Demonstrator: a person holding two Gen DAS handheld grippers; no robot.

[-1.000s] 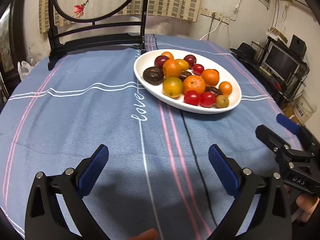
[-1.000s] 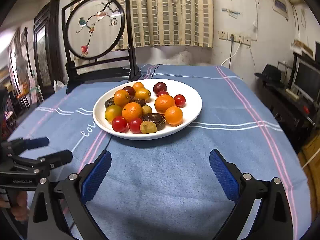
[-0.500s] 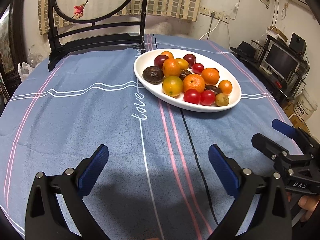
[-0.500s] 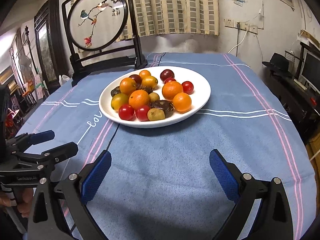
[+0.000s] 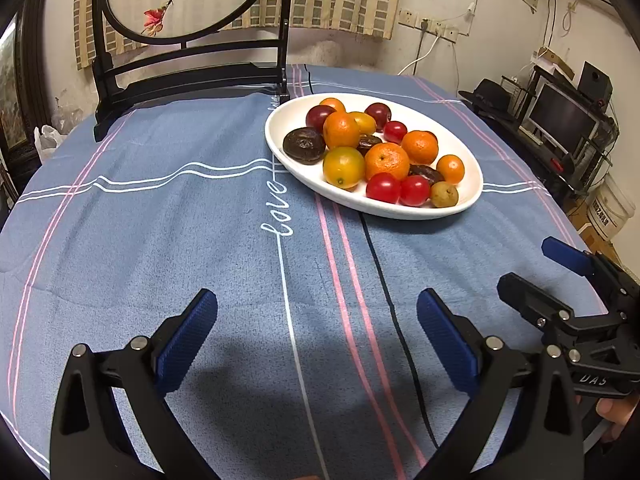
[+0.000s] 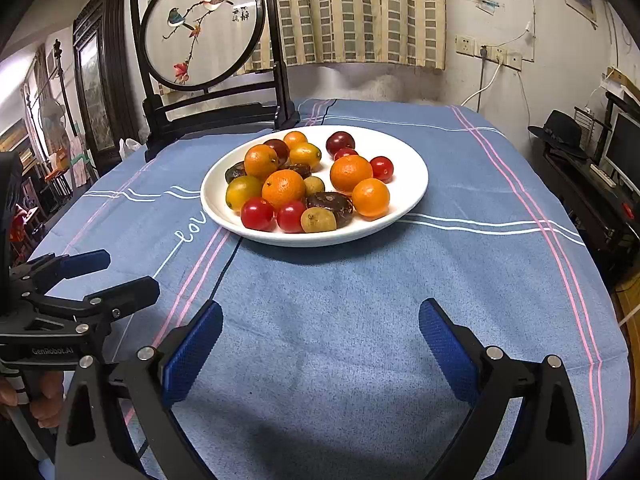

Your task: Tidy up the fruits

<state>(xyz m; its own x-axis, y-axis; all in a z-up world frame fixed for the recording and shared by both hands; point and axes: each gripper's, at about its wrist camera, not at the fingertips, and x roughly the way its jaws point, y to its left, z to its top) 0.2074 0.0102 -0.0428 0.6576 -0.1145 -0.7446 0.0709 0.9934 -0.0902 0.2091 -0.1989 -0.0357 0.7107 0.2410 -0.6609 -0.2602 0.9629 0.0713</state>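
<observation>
Left wrist view: the left gripper (image 5: 316,328) hangs above the blue cloth (image 5: 160,240), fingers spread wide and holding nothing. The plate (image 5: 472,184) of fruit (image 5: 386,160) sits ahead and to the right, well apart. The right gripper (image 5: 552,276) shows at the right edge, also spread.

Right wrist view: the right gripper (image 6: 320,332) is spread wide and empty over the cloth (image 6: 400,300). The plate (image 6: 416,188) lies ahead, fruit (image 6: 284,188) heaped inside. The left gripper (image 6: 108,276) is low on the left.

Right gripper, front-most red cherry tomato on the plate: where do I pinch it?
Grip the red cherry tomato across its round middle, coming from above; the plate rim fronts it and an orange crowds behind. The right gripper is open.
</observation>
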